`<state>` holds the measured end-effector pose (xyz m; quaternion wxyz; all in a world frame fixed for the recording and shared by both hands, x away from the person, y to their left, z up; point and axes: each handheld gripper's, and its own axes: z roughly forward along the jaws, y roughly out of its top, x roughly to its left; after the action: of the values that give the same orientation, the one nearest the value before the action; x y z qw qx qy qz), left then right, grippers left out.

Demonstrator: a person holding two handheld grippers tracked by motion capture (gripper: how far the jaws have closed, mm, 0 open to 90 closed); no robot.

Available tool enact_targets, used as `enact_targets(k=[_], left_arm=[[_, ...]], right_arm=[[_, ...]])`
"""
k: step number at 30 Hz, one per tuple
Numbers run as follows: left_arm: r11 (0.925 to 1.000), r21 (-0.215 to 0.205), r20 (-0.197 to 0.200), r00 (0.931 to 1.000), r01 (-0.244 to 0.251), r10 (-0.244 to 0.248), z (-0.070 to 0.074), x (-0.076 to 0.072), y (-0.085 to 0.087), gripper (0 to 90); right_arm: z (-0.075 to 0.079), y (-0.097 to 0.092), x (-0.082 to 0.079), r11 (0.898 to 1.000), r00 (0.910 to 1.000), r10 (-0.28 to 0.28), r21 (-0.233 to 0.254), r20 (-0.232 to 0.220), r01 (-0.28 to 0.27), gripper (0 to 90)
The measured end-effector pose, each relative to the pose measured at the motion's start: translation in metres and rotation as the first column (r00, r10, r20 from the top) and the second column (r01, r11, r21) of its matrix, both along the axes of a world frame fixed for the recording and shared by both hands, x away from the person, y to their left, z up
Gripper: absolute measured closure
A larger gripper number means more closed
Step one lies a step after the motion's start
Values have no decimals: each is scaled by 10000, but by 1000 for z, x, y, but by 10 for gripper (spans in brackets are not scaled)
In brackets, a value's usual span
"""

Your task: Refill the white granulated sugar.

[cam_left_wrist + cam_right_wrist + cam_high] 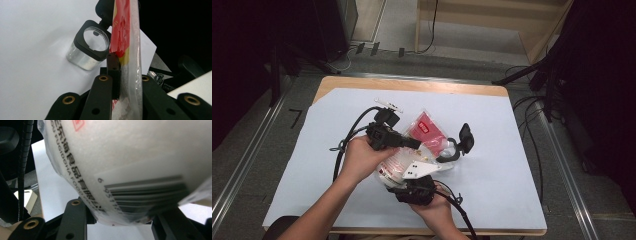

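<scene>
A clear plastic bag (426, 129) with a red label and white grains is held up over the table between both grippers. My left gripper (414, 143) comes in from the left and is shut on the bag's thin red-printed edge (125, 37), as the left gripper view (125, 80) shows. My right gripper (412, 181) is below, its jaws closed on the bag's full white bottom (130, 157) with the barcode, seen close in the right gripper view (120, 220). A small glass jar (446, 148) lies beside the bag with its black hinged lid (466, 137) open; its open mouth (96, 37) faces the left gripper.
A white sheet (492, 165) covers the wooden table (412, 84). A small white object (388, 104) lies near the sheet's far edge. Cables trail from both grippers. Dark stands and cables sit on the floor to the left and right.
</scene>
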<state>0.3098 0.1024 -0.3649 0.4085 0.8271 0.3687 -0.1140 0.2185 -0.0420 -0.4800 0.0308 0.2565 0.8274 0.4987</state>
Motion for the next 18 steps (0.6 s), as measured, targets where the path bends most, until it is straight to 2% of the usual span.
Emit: enact_targets(k=[3, 7, 8, 11, 12, 13, 14, 18], left_arm=[[9999, -120, 16, 10000, 41, -41, 1, 1, 1, 869], [9987, 216, 75, 9989, 472, -473, 2, 1, 1, 819], [9967, 402, 212, 9972, 709, -718, 2, 1, 1, 814], [9952, 462, 255, 9958, 866, -878, 2, 1, 0, 793], [9918, 614, 427, 9924, 1125, -1152, 0, 0, -2, 769], [9918, 614, 427, 9924, 1125, -1152, 0, 0, -2, 765], [9905, 656, 425, 9914, 1207, -1236, 0, 0, -3, 751], [9912, 368, 152, 9917, 1269, -1275, -2, 2, -3, 742]], right_arm=[[1, -2, 1, 9999, 9999, 66, 137, -84, -65, 626], [3, -4, 3, 9997, 9998, 128, 227, -130, -126, 633], [2, -4, 2, 9991, 9994, 284, 312, -216, -277, 633], [3, -3, 2, 9989, 9991, 333, 339, -247, -324, 633], [3, -4, 2, 9984, 9988, 380, 422, -317, -366, 633], [3, -4, 2, 9984, 9988, 380, 422, -317, -366, 633], [5, -5, 3, 9970, 9979, 476, 636, -441, -447, 633], [7, -7, 3, 9968, 9982, 461, 668, -395, -434, 631]])
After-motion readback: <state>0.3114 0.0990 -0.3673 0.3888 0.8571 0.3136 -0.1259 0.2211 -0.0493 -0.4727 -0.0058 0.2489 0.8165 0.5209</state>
